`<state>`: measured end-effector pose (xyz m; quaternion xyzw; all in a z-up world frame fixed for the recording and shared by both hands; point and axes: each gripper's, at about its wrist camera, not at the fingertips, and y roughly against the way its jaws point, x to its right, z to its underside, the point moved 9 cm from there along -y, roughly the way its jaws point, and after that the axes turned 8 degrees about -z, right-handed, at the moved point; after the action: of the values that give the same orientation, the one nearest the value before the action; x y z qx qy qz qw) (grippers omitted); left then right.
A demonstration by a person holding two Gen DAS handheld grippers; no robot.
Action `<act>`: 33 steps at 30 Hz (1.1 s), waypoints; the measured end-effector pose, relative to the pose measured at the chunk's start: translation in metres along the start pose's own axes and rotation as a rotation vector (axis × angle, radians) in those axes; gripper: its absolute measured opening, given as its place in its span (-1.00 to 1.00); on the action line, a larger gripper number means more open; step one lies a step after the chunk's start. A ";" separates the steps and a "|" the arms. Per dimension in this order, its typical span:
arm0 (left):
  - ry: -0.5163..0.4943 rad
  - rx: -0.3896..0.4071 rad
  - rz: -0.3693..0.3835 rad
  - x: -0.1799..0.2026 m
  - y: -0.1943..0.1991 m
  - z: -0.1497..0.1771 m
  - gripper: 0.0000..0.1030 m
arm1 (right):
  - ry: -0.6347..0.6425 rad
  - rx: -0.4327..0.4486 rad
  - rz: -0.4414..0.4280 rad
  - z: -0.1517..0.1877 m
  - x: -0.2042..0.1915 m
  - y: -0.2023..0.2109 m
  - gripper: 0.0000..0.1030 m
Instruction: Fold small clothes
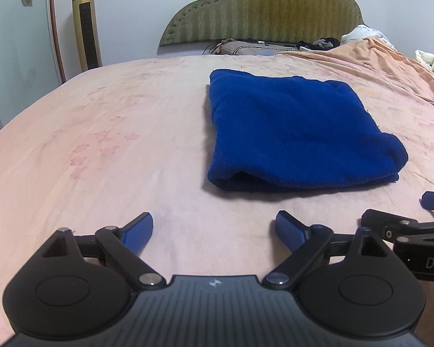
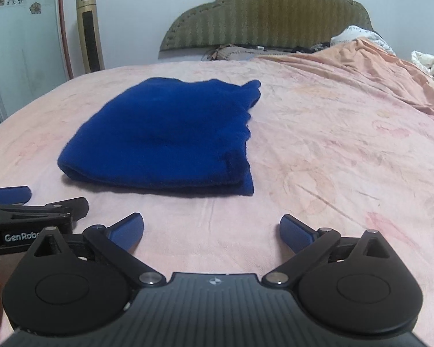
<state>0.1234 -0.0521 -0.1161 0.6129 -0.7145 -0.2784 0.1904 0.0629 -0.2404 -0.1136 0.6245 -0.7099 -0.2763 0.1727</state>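
A folded blue fleece garment (image 1: 292, 133) lies flat on the pink bedsheet (image 1: 101, 133); it also shows in the right wrist view (image 2: 165, 138). My left gripper (image 1: 214, 231) is open and empty, a short way in front of the garment's near left edge. My right gripper (image 2: 211, 231) is open and empty, in front of the garment's near right corner. Each gripper shows at the other view's edge: the right one in the left wrist view (image 1: 413, 225), the left one in the right wrist view (image 2: 29, 211). Neither touches the garment.
A green padded headboard (image 1: 263, 8) stands at the far end with pillows and dark clothes (image 1: 321, 43) below it. A rumpled orange cover (image 2: 376, 66) lies at far right. A gold tower fan (image 1: 86, 23) stands left of the bed.
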 end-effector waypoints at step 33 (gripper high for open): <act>0.009 -0.025 -0.002 -0.005 -0.005 0.002 1.00 | 0.021 -0.028 0.010 0.005 -0.002 -0.010 1.00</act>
<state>0.1265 -0.0477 -0.1207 0.6124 -0.7095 -0.2850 0.2009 0.0683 -0.2387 -0.1232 0.6211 -0.7074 -0.2786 0.1901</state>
